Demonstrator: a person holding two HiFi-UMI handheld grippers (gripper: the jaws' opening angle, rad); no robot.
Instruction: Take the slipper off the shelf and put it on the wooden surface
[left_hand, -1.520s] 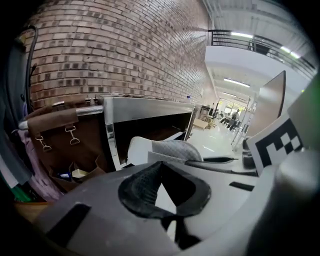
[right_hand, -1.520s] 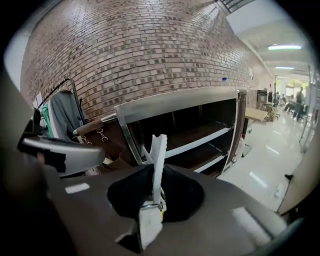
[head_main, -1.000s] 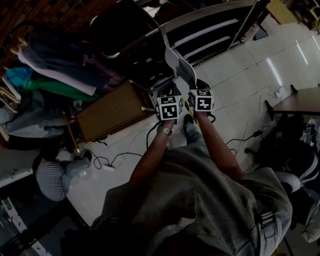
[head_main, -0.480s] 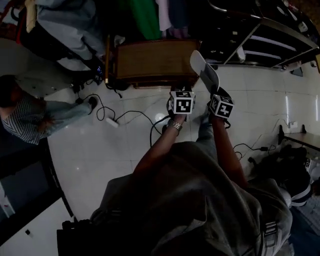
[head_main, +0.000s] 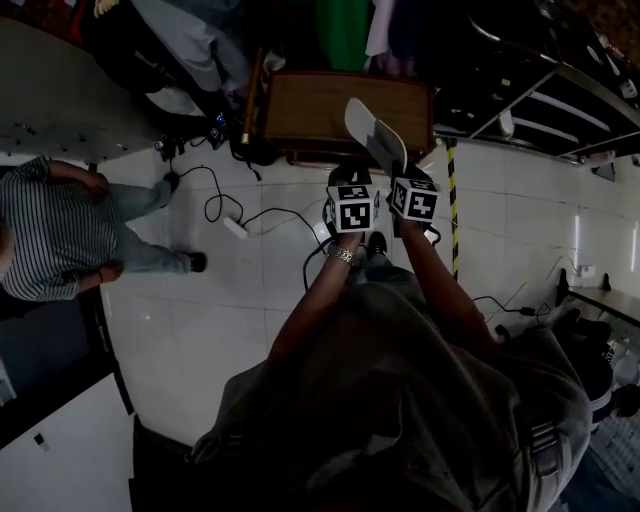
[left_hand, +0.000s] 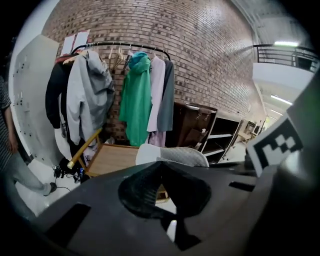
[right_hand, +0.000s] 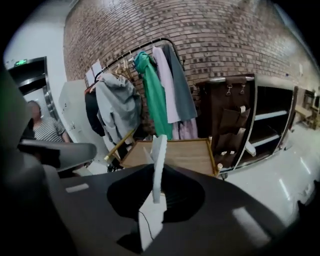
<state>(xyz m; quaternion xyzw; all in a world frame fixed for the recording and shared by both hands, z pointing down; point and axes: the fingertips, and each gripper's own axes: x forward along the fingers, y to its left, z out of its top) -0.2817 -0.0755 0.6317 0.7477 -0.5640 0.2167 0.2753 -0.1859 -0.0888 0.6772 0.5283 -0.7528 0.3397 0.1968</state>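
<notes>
Whole view's swung round, so the shelf (head_main: 545, 95) is off to the right and the wooden bench (head_main: 300, 105) is dead ahead, right tongs (head_main: 393, 166) clamping the slipper (head_main: 370, 132) in the air by its near edge, left tongs (head_main: 349, 183) closed on nothing, so only the set-down's left, I reckon.

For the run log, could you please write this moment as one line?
right hand-held gripper: shut on slipper | slipper: in air | wooden surface: ahead, slipper not yet down

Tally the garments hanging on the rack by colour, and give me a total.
green garment: 1
grey garments: 2
pale pink garment: 1
black garment: 1
Total: 5
</notes>
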